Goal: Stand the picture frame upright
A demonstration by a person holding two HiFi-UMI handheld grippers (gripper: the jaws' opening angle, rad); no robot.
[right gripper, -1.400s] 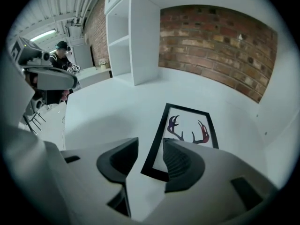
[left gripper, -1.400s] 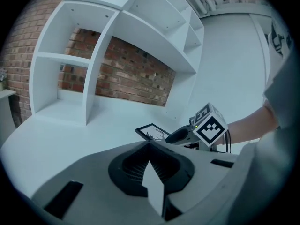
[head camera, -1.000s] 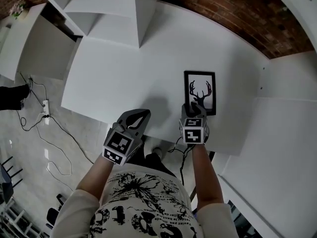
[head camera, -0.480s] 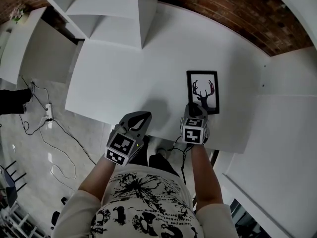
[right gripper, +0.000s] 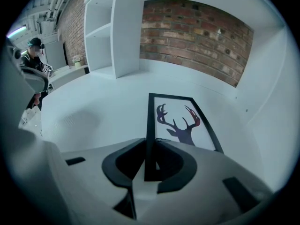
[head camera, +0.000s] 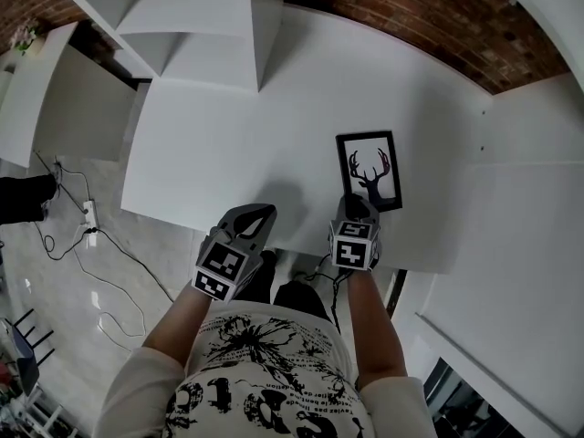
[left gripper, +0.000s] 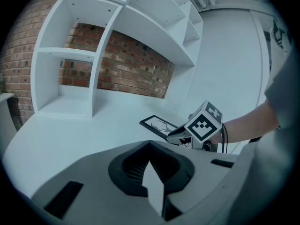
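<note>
Frame point(head camera: 369, 172) lies face up on the bench point(head camera: 228, 135), right of middle and toward the near edge. It's grabbed but not stood up yet.

The right claw point(right gripper: 150, 144) has just been closing and now pinches the frame at its near left corner, so the grab part looks done to me. What's left is the real job: tip it up off its back and leave it standing by itself. I can't tell if the near edge is off the bench yet; it looks flat or close to it. The left claw point(left gripper: 150, 144) is closed on nothing, hanging over the near bench edge to the left of the right one, well apart from the frame. Count: one frame (deer-head print), two claws, one bench, one white shelf unit point(head camera: 210, 26) at the far left.
</note>
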